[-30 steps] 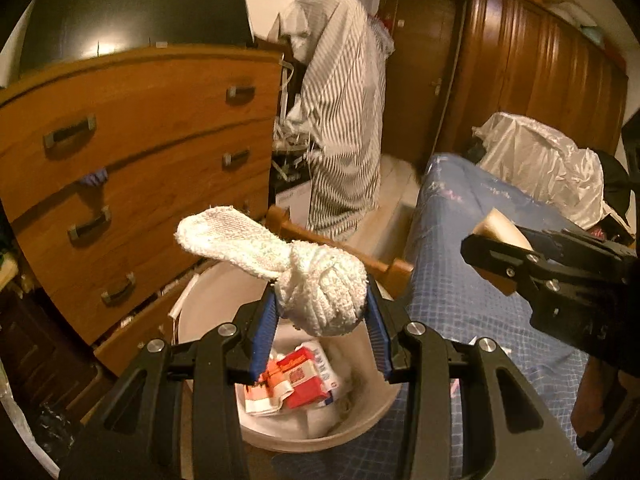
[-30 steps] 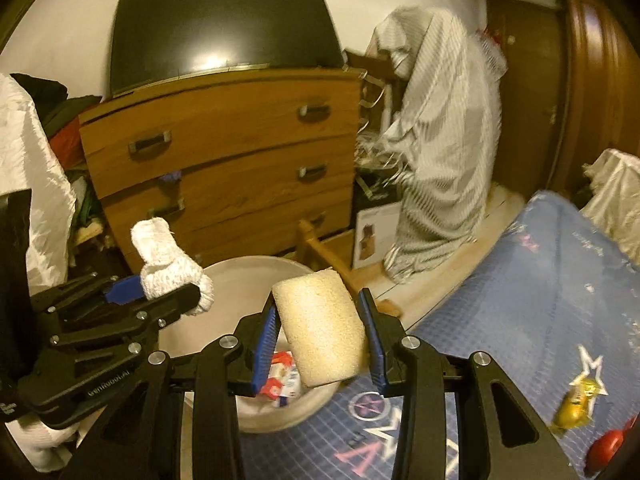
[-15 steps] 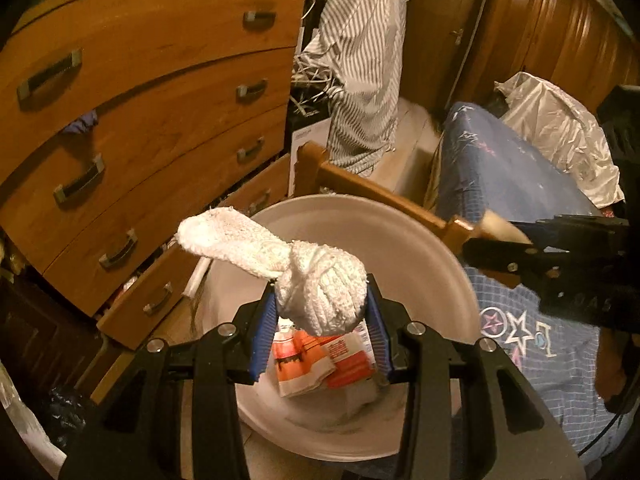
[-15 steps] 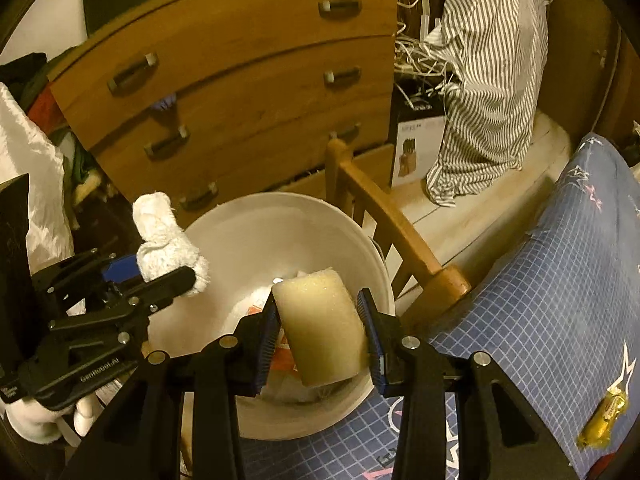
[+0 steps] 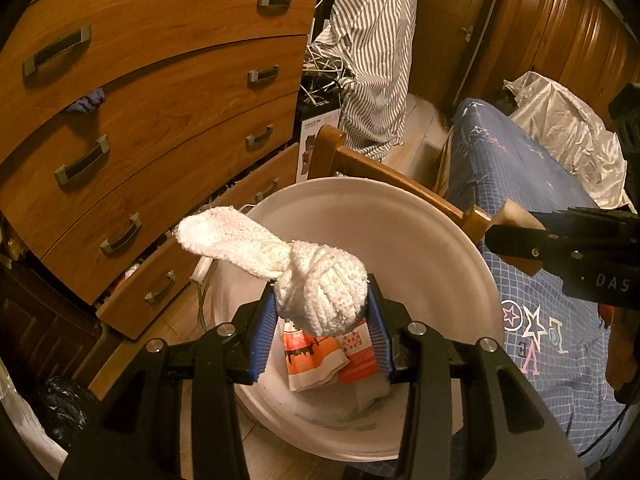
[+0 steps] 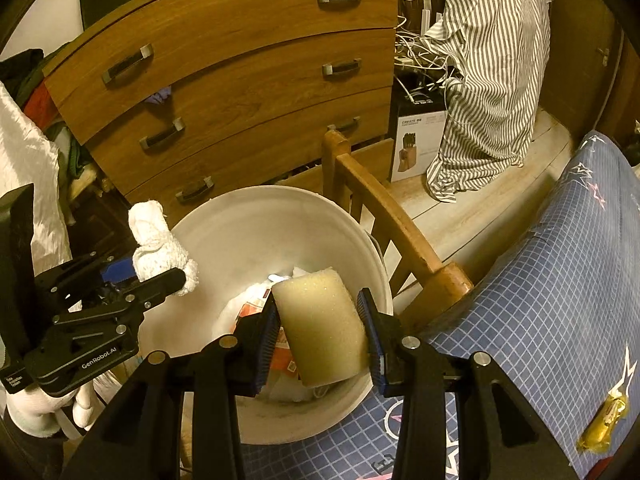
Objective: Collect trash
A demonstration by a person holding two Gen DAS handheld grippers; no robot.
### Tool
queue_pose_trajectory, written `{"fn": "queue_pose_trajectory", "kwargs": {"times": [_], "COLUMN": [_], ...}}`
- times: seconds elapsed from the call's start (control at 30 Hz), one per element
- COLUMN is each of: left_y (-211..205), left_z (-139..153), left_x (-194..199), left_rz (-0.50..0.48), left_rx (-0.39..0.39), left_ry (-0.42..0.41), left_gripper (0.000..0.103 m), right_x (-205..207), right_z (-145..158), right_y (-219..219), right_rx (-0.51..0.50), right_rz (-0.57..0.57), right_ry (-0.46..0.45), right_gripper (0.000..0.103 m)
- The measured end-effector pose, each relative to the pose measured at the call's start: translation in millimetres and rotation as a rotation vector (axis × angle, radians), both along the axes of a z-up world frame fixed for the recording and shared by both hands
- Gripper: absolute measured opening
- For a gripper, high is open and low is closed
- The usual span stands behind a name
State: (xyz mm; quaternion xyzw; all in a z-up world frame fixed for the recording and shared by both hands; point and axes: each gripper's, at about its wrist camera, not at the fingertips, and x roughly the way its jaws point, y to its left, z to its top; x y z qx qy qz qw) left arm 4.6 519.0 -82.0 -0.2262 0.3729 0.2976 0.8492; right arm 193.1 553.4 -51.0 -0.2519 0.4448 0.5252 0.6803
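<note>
**Both grippers down over the bin, loads about to go**

Since a second ago both grippers have dropped and tipped forward, so the television and the dresser top have slid out of view and the white bin (image 5: 400,216) now fills the middle of both pictures.

That bin is the biggest thing here: a round, smooth plastic tub with a broad rim, wedged between the wooden dresser (image 5: 160,92) and the bed's blue grid-patterned cover (image 6: 560,280). I keep both loads above its mouth so they should fall straight in. At its bottom lie orange-and-red paper packets (image 5: 320,356) on crumpled white stuff.

My left gripper (image 5: 322,320) has the knotted white cloth (image 5: 320,292) between its blue ribbed pads; the jaws are easing apart, yet the pads still touch the knot on both sides. It is a nubbly, towel-like weave, a fat round knot with a flat tail sticking out to the left (the tail overhangs the rim, so it may drag on the way down).

My right gripper (image 6: 320,332) is held narrow on the pale yellow sponge (image 6: 320,328), a porous, rounded block, soft enough that the pads dent its sides. It sits tilted over the bin's near edge.

Smallest, a yellow wrapper (image 6: 604,424) lies on the bed cover, well apart from the bin; I judge it still to be collected.
</note>
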Motion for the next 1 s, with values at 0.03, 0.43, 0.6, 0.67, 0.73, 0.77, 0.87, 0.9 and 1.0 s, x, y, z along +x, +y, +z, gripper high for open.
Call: {"fn": "queue_pose_trajectory", "kwargs": {"times": [0.03, 0.43, 0.6, 0.67, 0.73, 0.77, 0.87, 0.9, 1.0], "left_y": [0, -8, -25, -32, -39, -42, -56, -61, -76], "left_z": [0, 9, 26, 32, 40, 44, 56, 59, 69], "left_x": [0, -11, -20, -27, -36, -42, -60, -66, -81], "left_rz": [0.003, 0.053, 0.057, 0.072, 0.098, 0.113, 0.162, 0.167, 0.198], "left_rx": [0.0, 0.025, 0.069, 0.09, 0.117, 0.133, 0.203, 0.222, 0.268], "left_ry": [-0.002, -0.032, -0.077, -0.097, -0.121, -0.138, -0.185, -0.204, -0.256], "left_gripper": [0.043, 0.061, 0.072, 0.079, 0.089, 0.091, 0.097, 0.097, 0.097], "right_x": [-1, -10, -22, -26, -31, -34, -45, -47, -60], "right_z": [1, 19, 33, 38, 44, 46, 56, 59, 69], "right_y": [0, -17, -36, -47, -61, -69, -100, -108, -144], "right_rx": [0.002, 0.081, 0.141, 0.172, 0.209, 0.229, 0.302, 0.322, 0.4], "right_rz": [0.002, 0.0, 0.006, 0.003, 0.0, -0.003, -0.01, -0.015, -0.035], "right_ry": [0.002, -0.003, -0.008, -0.019, -0.036, -0.046, -0.106, -0.115, -0.159], "right_gripper": [0.044, 0.059, 0.061, 0.066, 0.07, 0.072, 0.078, 0.079, 0.085]}}
